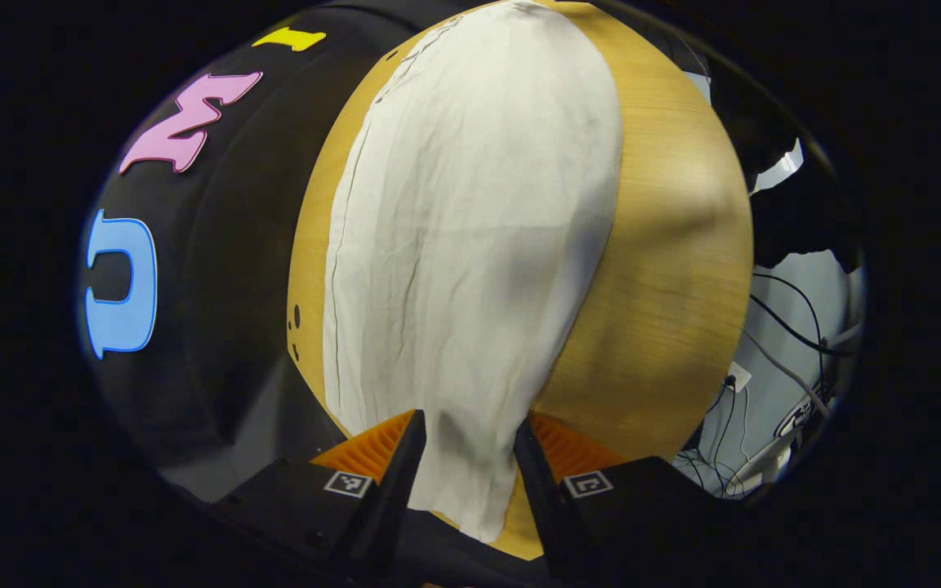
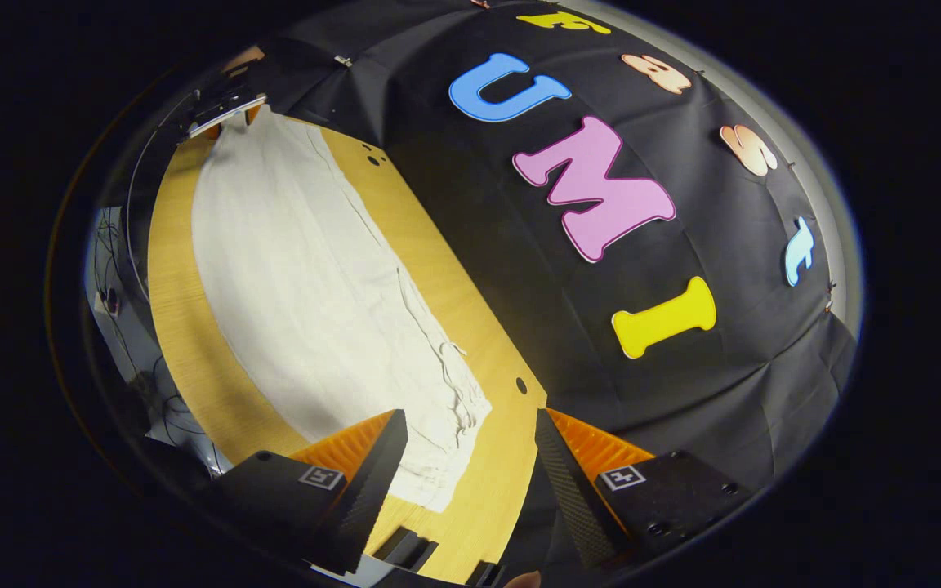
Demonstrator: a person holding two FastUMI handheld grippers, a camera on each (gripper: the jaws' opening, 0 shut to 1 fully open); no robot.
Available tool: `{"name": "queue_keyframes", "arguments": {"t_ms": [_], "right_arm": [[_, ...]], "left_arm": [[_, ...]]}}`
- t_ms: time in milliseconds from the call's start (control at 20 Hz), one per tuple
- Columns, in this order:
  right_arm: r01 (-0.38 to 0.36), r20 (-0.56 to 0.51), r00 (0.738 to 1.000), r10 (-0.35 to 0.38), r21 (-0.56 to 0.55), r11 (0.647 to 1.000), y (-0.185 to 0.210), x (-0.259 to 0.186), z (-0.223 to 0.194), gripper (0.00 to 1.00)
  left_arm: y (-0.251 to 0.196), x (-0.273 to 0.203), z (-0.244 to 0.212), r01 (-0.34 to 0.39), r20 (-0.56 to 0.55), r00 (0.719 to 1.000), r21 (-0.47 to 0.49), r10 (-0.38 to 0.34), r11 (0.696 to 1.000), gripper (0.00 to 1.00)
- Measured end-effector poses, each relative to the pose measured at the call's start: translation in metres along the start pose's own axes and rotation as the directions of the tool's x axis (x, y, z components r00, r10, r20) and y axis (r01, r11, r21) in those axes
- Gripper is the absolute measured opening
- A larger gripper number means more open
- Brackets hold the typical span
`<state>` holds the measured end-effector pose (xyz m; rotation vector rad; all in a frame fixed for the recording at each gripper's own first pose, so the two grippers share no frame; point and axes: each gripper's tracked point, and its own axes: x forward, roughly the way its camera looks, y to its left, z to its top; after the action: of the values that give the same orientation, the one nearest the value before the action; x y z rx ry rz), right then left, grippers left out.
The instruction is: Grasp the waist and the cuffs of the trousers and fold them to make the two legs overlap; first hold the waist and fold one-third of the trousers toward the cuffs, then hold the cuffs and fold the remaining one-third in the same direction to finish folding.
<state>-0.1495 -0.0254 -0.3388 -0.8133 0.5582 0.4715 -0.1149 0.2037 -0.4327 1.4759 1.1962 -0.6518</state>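
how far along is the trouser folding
Done: the trousers lie as one long narrow strip on the table, so the legs look overlapped. In hand: both grippers, left and right, hover open over opposite ends, gripping nothing. Left: both one-third folds.

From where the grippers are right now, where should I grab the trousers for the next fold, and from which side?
Probably by the two ends. The trousers lie flat lengthwise on the wooden table. The left gripper is open over one narrow end, the right gripper open near the gathered end. Come in low from beyond each end and pinch the hem edge, since flat cloth offers no other raised part.
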Motion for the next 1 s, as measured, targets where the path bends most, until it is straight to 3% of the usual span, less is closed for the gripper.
{"name": "queue_keyframes", "arguments": {"t_ms": [100, 250, 450, 800, 1000], "right_arm": [[-0.008, -0.016, 1.0, 0.007, -0.017, 1.0, 0.005, -0.001, -0.008, 0.97], [-0.035, -0.038, 0.999, 0.033, -0.063, 0.997, 0.019, 0.001, -0.023, 0.97], [-0.128, -0.081, 0.99, 0.116, -0.173, 0.977, 0.052, 0.01, -0.052, 0.97], [-0.286, -0.124, 0.958, 0.259, -0.303, 0.909, 0.11, 0.034, -0.08, 0.96], [-0.285, -0.108, 0.959, 0.263, -0.385, 0.878, 0.113, 0.059, -0.073, 0.94]], "left_arm": [[-0.002, 0.009, -0.003, 0.037, -0.03, 0.999, -0.016, -0.038, 0.999, 0.54], [0.001, 0.017, -0.001, 0.056, -0.038, 0.998, -0.006, -0.056, 0.998, 0.11], [0.004, 0.018, -0.002, 0.058, -0.011, 0.998, 0.009, -0.058, 0.998, 0.07], [0.005, 0.021, -0.001, 0.048, -0.008, 0.999, 0.005, -0.048, 0.999, 0.07], [0.005, 0.021, -0.002, 0.049, -0.018, 0.999, 0.005, -0.049, 0.999, 0.07]]}}
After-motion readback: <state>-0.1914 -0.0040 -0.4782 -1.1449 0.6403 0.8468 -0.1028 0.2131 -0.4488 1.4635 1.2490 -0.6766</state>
